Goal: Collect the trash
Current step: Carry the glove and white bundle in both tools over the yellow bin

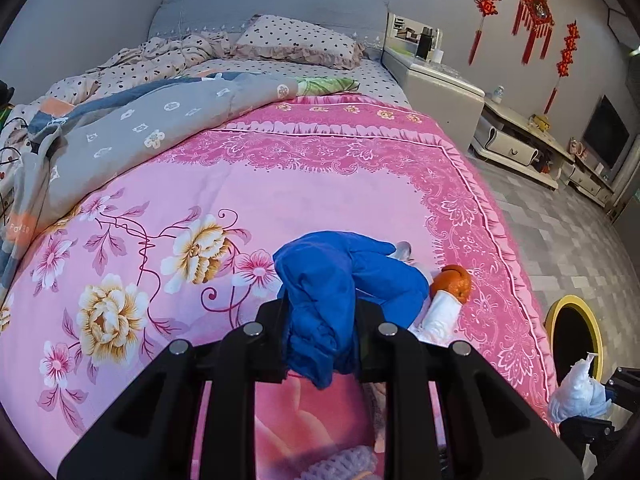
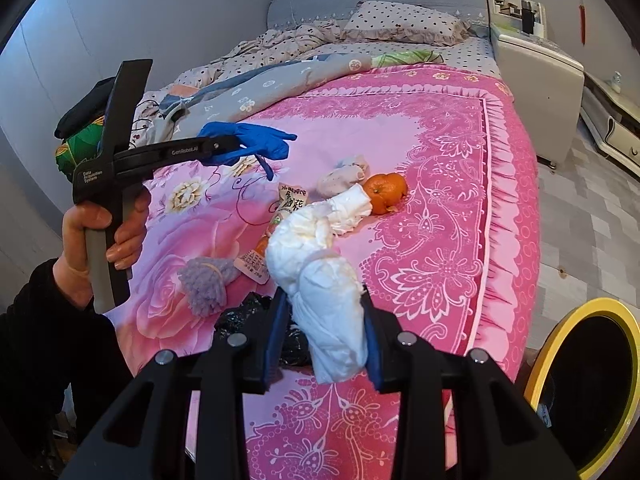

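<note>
Trash is lifted: your left gripper (image 1: 320, 344) clenches the blue glove (image 1: 340, 280), your right gripper (image 2: 326, 332) the tissue wad (image 2: 320, 272), so next swing both to the yellow-rimmed bin (image 2: 560, 340) at lower right and release.

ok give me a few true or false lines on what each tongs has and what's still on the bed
1. The left tongs are shut on a blue glove. True.
2. The right tongs hold the orange. False: they are shut on a white tissue wad; the orange lies on the pink bedspread.
3. A snack wrapper lies on the bed. True.
4. The bin stands on the bed. False: it is on the floor beside the bed, yellow-rimmed.
5. The purple yarn bundle is held by the left tongs. False: it lies on the bedspread.
</note>
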Tool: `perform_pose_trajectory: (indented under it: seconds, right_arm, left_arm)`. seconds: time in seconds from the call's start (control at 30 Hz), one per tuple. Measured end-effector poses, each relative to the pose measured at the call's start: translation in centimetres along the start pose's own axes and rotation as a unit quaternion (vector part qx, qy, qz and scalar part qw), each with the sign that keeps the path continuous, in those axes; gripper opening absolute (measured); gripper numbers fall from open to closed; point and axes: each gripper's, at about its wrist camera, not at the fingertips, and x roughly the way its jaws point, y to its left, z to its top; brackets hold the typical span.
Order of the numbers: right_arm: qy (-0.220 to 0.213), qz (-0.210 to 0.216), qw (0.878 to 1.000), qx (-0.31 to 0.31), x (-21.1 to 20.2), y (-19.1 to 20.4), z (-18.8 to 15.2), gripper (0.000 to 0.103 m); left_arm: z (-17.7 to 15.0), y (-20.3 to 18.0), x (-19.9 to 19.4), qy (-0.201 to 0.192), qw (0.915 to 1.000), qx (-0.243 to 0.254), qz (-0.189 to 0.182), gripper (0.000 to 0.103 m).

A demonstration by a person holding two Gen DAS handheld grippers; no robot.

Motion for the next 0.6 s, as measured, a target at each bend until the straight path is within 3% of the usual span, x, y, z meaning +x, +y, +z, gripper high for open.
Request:
perform_pose_trajectory:
  seconds: [0.6]
  right_arm:
    - [-0.051,-0.026,0.997,0.046,-6.2,-4.3,-2.0,0.032]
  left_arm:
    - [-1.4,-9.3,-5.0,-0.018,0.9964,0.049,-0.066,0.020]
